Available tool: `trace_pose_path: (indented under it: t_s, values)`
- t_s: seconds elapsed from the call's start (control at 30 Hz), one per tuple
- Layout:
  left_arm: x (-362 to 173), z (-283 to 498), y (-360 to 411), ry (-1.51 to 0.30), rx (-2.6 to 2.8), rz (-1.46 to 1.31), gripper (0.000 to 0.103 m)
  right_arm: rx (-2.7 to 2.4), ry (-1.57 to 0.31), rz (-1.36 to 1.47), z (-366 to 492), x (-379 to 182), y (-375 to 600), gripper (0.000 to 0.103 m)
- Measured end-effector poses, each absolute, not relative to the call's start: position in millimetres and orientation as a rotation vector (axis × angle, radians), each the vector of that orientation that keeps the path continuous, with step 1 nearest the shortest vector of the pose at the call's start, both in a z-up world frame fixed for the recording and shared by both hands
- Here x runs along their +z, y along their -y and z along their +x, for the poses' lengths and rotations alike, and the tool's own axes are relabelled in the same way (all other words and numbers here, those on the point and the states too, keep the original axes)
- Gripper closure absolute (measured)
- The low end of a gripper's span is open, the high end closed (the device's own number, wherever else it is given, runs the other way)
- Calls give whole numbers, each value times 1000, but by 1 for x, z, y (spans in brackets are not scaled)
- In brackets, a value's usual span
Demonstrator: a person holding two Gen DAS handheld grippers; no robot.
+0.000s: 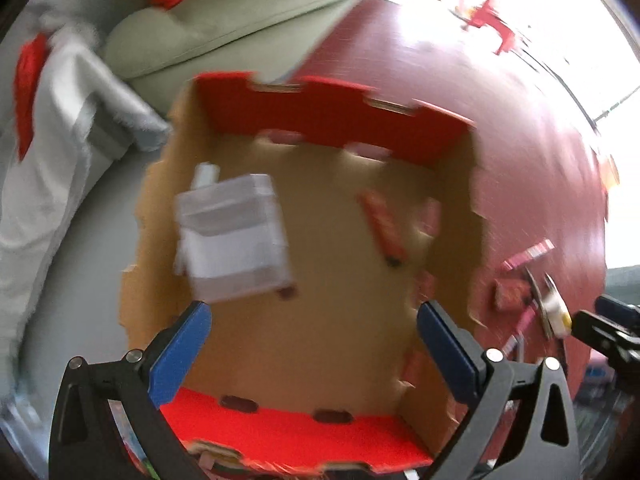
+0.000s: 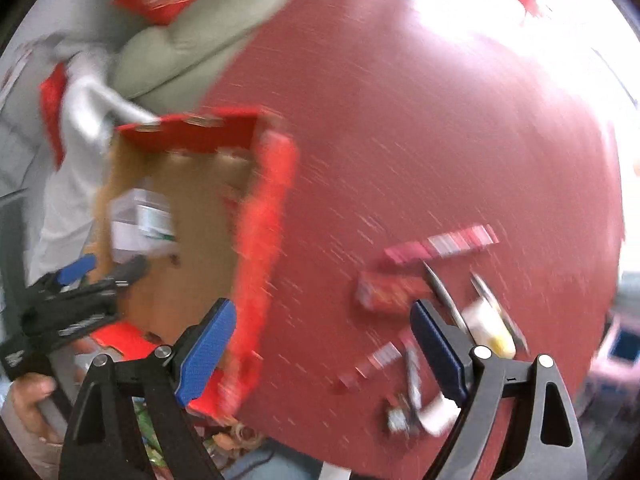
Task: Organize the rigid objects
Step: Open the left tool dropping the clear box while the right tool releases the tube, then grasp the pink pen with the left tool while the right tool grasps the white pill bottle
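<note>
Sorting under way: one item boxed, most still out on the table.

Left gripper (image 1: 312,344) over the cardboard box (image 1: 320,432), fingers wide, empty; a clear plastic container (image 1: 232,236) lies inside. Right gripper (image 2: 324,344) wide, empty, above the red table (image 2: 440,140). Small red packets (image 2: 392,290), a yellow-and-white item (image 2: 490,328) and blurred bits remain unsorted beside the box.

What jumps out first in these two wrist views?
The open cardboard box with bright red walls fills the left wrist view, a clear plastic container lying inside at its left. On the dark red table right of the box lies a blurred scatter of small pink-red packets. Both grippers are open and empty.
</note>
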State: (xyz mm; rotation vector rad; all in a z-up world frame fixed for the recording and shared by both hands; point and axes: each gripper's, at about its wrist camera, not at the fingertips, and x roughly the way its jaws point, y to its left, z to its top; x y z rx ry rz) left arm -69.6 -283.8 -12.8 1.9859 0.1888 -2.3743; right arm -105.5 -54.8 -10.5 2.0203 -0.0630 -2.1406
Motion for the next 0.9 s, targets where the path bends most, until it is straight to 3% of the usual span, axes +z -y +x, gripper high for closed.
trace_pose_path:
  t_s: [0.23,0.37,0.67,0.9]
  values:
    - [8,-52,181,-66,-2575,2132,0,-2167,340,2320,-53,-49,-67,13]
    - [-2,-41,120,99,-2615,2246,0,-2155,498,2425,-26,-64,-113,13]
    - [-73,-23,43,580,-2464,2331,0,-2083,580,2507,5,-89,-140,13]
    - [-110,-29,38,692,-2383,2323,0,-2066,617,2495,0,-107,-125,13]
